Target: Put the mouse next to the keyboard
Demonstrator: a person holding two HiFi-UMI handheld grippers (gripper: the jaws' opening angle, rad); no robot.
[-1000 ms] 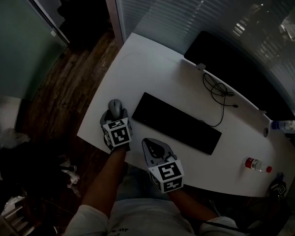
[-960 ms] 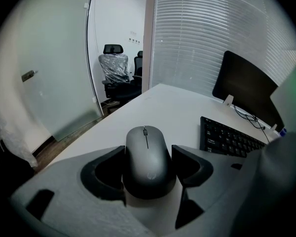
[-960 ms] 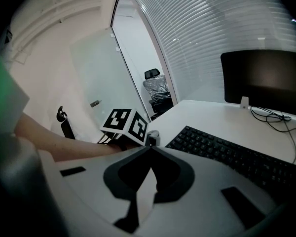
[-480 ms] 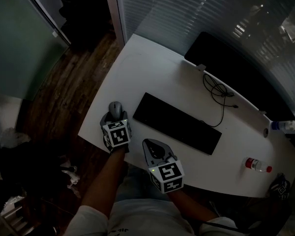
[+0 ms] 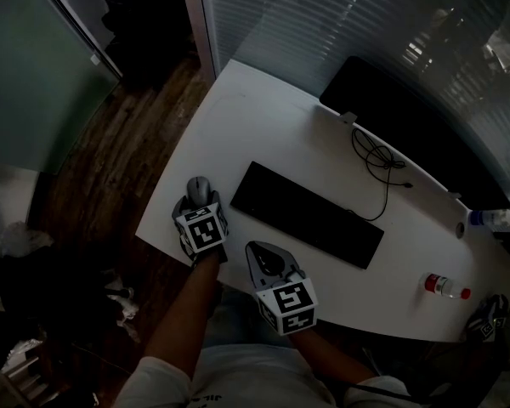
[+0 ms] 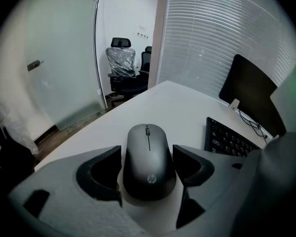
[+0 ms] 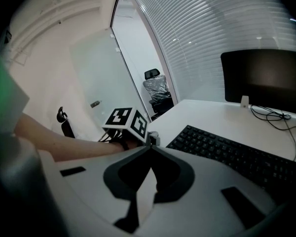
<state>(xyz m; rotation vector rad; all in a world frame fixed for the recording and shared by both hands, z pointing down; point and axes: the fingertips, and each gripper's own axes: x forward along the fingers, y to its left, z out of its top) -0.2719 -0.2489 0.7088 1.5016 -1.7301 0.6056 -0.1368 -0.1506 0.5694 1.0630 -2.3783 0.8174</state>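
A dark grey mouse [image 5: 198, 184] lies on the white table [image 5: 255, 126], near its left edge and just left of the black keyboard [image 5: 306, 213]. My left gripper [image 5: 200, 196] is shut on the mouse [image 6: 148, 157], one jaw against each side. The keyboard [image 6: 229, 139] shows to the right in the left gripper view. My right gripper [image 5: 255, 249] hovers at the table's near edge in front of the keyboard [image 7: 237, 154]. Its jaws meet at the tips [image 7: 150, 147] with nothing between them.
A black monitor [image 5: 408, 117] stands at the back with a looped cable [image 5: 378, 160] in front of it. A bottle with a red label [image 5: 446, 286] lies at the right end. Left of the table is wooden floor [image 5: 110, 168]; office chairs [image 6: 121, 58] stand beyond.
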